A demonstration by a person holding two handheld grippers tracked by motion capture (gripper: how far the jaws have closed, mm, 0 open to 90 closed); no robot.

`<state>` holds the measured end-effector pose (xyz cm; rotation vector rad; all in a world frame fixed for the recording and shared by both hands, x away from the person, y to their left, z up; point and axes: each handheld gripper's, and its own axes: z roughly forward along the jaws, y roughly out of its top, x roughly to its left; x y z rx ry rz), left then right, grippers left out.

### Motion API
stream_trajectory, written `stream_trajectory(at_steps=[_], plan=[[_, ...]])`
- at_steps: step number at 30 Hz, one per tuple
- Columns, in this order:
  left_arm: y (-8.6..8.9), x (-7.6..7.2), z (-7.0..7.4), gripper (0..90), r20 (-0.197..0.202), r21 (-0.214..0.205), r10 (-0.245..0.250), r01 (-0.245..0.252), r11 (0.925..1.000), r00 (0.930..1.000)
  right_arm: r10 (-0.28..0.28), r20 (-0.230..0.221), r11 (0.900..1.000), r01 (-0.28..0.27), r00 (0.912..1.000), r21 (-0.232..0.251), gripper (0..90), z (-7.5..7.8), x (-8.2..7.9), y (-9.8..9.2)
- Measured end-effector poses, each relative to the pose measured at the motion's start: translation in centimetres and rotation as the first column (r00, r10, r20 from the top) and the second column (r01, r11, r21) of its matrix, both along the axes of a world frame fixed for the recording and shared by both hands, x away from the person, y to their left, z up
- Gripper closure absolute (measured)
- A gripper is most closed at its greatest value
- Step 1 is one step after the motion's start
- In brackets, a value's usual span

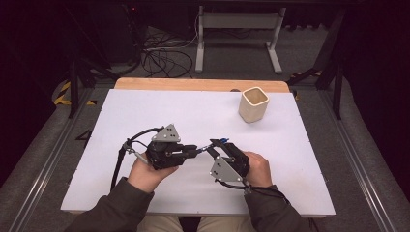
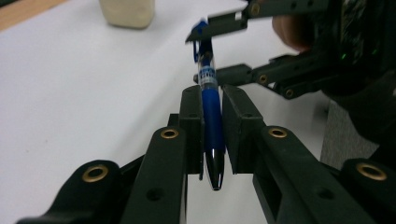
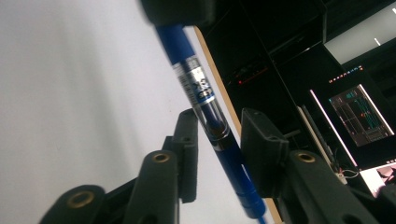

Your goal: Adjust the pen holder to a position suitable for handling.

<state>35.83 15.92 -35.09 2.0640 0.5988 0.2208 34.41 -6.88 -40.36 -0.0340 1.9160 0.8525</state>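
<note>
White tabletop (image 1: 145, 111) lies bare across the left half of the high view, plenty of room out to its left edge. Left of centre, the left gripper (image 1: 192, 151) pinches the blue pen (image 2: 213, 116) by its grip, jaws pressed on both sides, tip pointing back at its own camera. Just right of it, the right gripper (image 1: 216, 146) straddles the pen's clear upper barrel; in the right gripper view one pad touches the pen, the other stands off with a gap, so no clamp there. From above, the pen is a tiny blue speck between the grippers, hard to make out. Upper right of the high view, a cream cup (image 1: 253, 104) stands well apart, near the wooden far edge (image 1: 193, 84). Beyond: grey floor (image 1: 222, 63), tangled cables (image 1: 162, 55), a white frame (image 1: 239, 34), darkness around.
</note>
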Motion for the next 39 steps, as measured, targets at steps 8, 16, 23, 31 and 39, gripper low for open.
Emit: stream_trajectory(at_steps=[8, 16, 23, 31, 39], plan=[[0.5, -0.2, 0.5, 67.5, 0.09, -0.066, 0.026, -0.02, 0.9976, 0.9956, -0.002, 0.001, 0.9999, 0.002, 1.0, 0.014, 78.8, -0.1, 0.0, 0.2], [1.5, -0.7, 0.9, 51.8, 0.173, -0.147, 0.102, -0.076, 0.9862, 0.9797, -0.013, -0.015, 0.9993, 0.013, 0.9998, 0.036, 79.2, 0.0, 0.2, 0.0], [3.3, -1.1, 0.2, 38.1, 0.208, -0.201, 0.158, -0.116, 0.9728, 0.9654, -0.027, -0.072, 0.9926, 0.035, 0.9971, 0.116, 79.5, 0.5, 0.7, -0.6], [5.9, -1.0, -0.5, 21.6, 0.219, -0.243, 0.208, -0.154, 0.9578, 0.9532, -0.026, -0.137, 0.979, 0.053, 0.9902, 0.197, 79.5, 0.8, 1.4, -1.1], [7.0, -1.2, -0.6, 15.6, 0.245, -0.244, 0.243, -0.183, 0.9523, 0.9387, -0.024, -0.16, 0.9685, 0.062, 0.9869, 0.241, 79.5, 1.0, 1.4, -1.5]])
